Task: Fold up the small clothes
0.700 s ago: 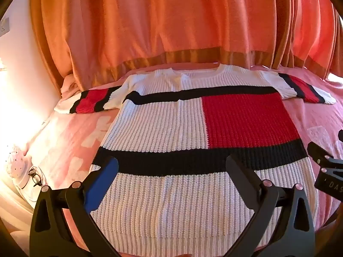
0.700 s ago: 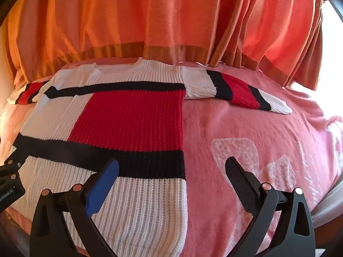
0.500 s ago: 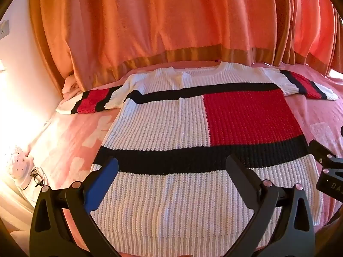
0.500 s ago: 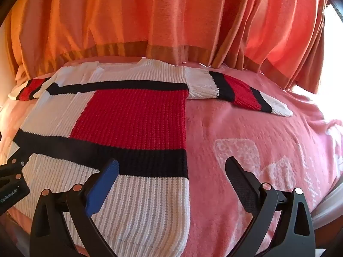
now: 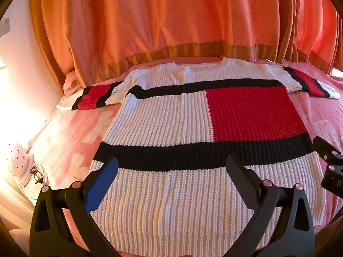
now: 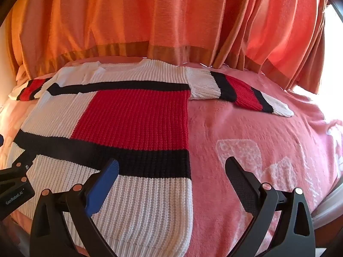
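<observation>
The white ribbed knit sweater with red and black blocks (image 5: 171, 192) is spread lengthwise ahead of both wide-open, empty jaws, nearer the left gripper (image 5: 171, 175) than the right gripper (image 6: 171, 171).

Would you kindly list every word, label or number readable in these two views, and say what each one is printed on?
"GenRobot.AI": white print on the black body of the left gripper, at the left edge of the right wrist view.
"DA": cut-off white letters on the right gripper, at the right edge of the left wrist view; the rest is out of frame.
Sweater, blanket, curtain: no text.

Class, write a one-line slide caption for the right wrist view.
Open right gripper above a white, red and black knitted sweater lying flat on a pink blanket.
</observation>
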